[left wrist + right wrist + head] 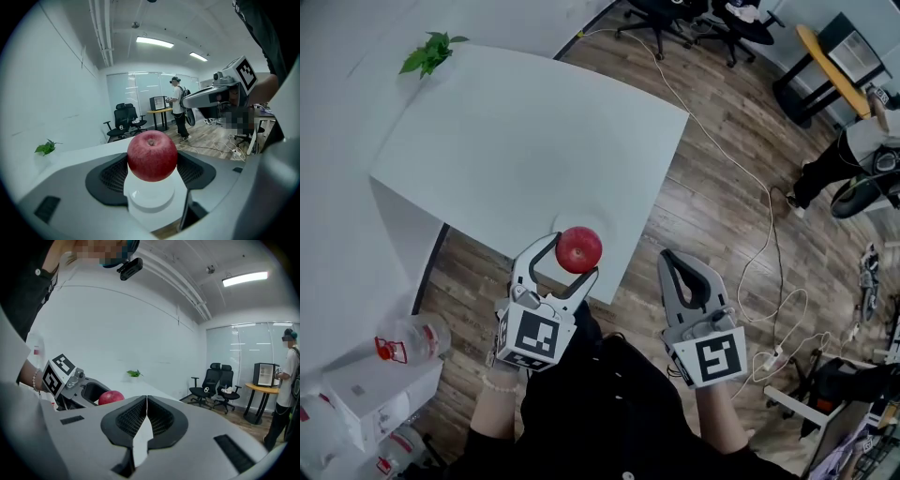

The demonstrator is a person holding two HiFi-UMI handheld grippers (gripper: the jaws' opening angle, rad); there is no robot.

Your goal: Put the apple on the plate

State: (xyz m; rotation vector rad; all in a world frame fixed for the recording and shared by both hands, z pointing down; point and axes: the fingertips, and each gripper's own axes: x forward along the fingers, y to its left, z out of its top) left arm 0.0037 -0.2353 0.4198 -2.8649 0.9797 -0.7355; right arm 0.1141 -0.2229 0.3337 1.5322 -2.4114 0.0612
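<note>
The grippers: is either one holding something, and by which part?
The left gripper holds the red apple by its two opposite sides, a jaw pressed against each. The right gripper is shut with nothing between its jaws.

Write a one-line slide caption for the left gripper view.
The left gripper, jaws closed on a red apple, holds it over a small white plate.

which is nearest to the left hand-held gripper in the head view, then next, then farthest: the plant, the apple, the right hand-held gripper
1. apple: held between the jaws of the left hand-held gripper.
2. right hand-held gripper: alongside, to its right.
3. plant: far off, upper left.
</note>
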